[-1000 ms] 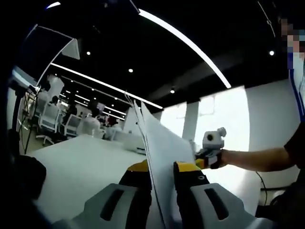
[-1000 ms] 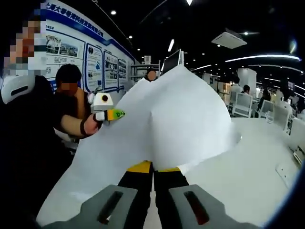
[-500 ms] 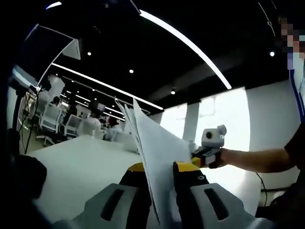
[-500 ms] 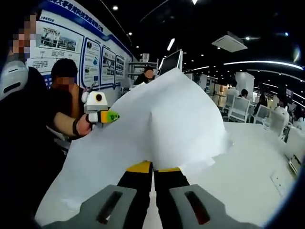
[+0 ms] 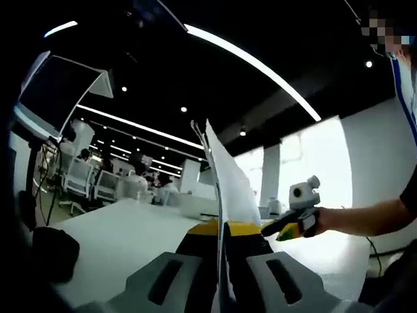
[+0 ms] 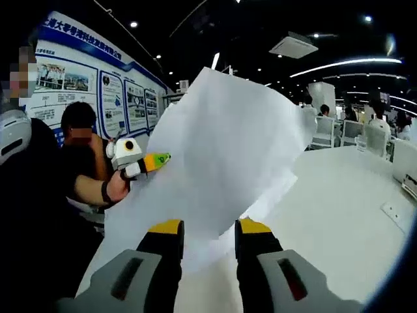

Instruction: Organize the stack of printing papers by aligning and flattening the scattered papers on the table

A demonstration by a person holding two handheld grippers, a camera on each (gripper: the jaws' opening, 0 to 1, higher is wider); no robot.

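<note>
Left gripper: fingers closed tight on the lower edge of the papers; the sheets rise edge-on straight out from between the yellow tips and stand upright.

Right gripper: fingers parted with a clear gap. The papers pass in front of and between the tips. Whether either finger touches the sheets cannot be told; no clamping is evident.

Papers, position: lifted above the white worktop, not lying on it. In the right gripper view they appear as a broad, loosely bowed face leaning away from the fingers, with uneven, stepped edges at the upper right and lower right, so the sheets are not yet squared.

Key relation: the left gripper, seen in the right gripper view with its yellow-green tip against the sheets' left margin, carries the stack. The stack's long side appears to run across from that grip toward the right fingers, which are nearest the free lower edge, directly ahead of their gap.

Judgement, next move: the right fingers would need to take that free edge so the stack can be squared against the worktop.

Risk: held at one edge only, loose sheets may slip or fan out.

Surroundings: seated people and white chairs lie well beyond the worktop.
</note>
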